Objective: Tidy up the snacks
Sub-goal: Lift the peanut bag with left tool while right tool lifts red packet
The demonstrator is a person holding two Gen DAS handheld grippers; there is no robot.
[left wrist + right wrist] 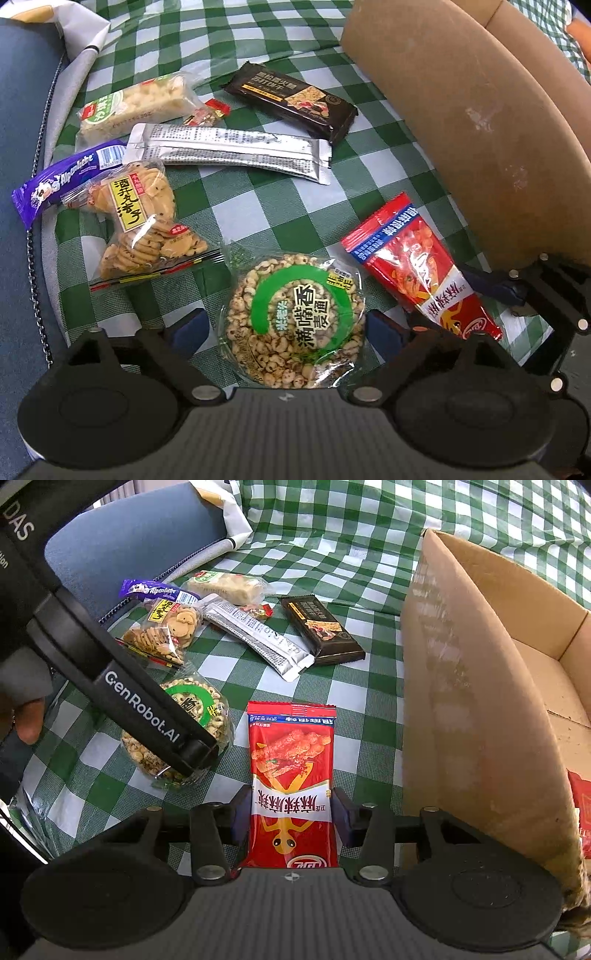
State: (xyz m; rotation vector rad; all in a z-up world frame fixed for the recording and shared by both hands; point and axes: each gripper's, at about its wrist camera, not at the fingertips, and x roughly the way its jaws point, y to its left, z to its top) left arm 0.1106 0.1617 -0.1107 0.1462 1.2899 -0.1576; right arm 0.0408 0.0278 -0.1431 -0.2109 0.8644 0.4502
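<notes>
My left gripper [286, 328] is open, its blue pads on either side of a round puffed-grain cake pack [295, 321] with a green label, lying on the checked cloth. My right gripper [291, 812] has its blue pads against both sides of a red spicy-strip pack [291, 775]; that pack also shows in the left wrist view [413, 262]. The round pack shows in the right wrist view [199, 709], partly hidden by the left gripper's body [147, 709].
A cardboard box [480, 701] stands open at the right, also seen in the left wrist view [461, 110]. On the cloth lie a dark cracker pack [291, 101], a silver sachet [229, 153], a cookie bag [140, 221], a purple Alpenliebe pack [59, 184] and a rice-bar pack [136, 105].
</notes>
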